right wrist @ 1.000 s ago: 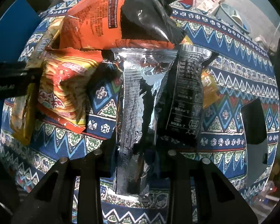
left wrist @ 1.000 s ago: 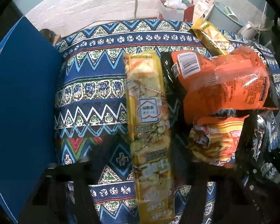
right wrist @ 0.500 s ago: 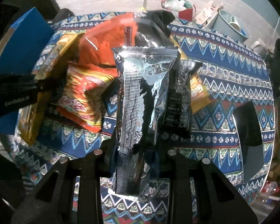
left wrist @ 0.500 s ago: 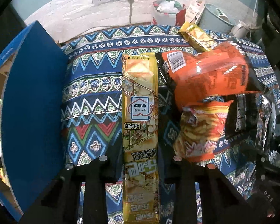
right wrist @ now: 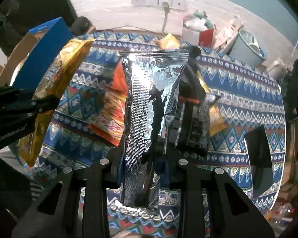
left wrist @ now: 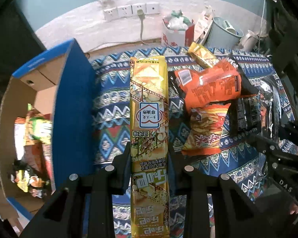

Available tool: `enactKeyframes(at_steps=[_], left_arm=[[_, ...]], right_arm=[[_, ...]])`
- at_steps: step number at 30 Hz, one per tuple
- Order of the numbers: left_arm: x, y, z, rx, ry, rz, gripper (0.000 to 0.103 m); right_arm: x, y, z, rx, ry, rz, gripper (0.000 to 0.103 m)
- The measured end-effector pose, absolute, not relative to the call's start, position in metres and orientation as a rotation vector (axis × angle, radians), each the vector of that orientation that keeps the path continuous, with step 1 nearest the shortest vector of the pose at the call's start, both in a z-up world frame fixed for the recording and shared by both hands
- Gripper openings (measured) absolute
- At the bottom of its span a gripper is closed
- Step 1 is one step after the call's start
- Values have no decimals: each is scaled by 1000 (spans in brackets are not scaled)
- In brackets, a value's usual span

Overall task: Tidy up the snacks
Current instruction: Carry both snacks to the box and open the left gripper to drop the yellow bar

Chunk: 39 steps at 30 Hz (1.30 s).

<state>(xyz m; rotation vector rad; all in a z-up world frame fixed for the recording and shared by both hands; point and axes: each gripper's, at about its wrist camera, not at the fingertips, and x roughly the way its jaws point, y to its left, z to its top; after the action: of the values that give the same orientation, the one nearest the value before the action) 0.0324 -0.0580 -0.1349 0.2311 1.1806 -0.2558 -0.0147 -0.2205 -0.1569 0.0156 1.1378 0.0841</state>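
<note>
Left gripper [left wrist: 149, 168]: clamped on a long yellow snack packet [left wrist: 149, 107], held above the patterned tablecloth [left wrist: 113, 103].
Right gripper [right wrist: 143, 158]: clamped on a silver foil pouch [right wrist: 147, 99], lifted off the cloth.
Cardboard box [left wrist: 29, 91]: left of the cloth, snacks inside.
Loose snacks: orange bag [left wrist: 210, 87] overlapping a red-orange chip bag [left wrist: 204, 130] on the cloth.

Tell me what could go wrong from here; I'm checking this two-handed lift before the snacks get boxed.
1. The left gripper clamps the long yellow packet near its lower part; the long free end could swing and catch the blue cardboard box wall.
2. The right gripper pinches the silver foil bag, which looks slick and might slip.
3. The two held packets hang close and could collide.
</note>
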Motion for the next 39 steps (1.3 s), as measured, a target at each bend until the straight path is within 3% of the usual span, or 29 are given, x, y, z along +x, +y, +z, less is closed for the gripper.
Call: enactKeyframes(at_steps=[26, 39], left_arm=[[32, 5, -72, 103, 1055, -236, 31], [40, 65, -55, 31, 995, -157, 31]], right_arm=[[31, -146, -87, -34, 990, 228, 28], [55, -92, -79, -61, 976, 314, 28]])
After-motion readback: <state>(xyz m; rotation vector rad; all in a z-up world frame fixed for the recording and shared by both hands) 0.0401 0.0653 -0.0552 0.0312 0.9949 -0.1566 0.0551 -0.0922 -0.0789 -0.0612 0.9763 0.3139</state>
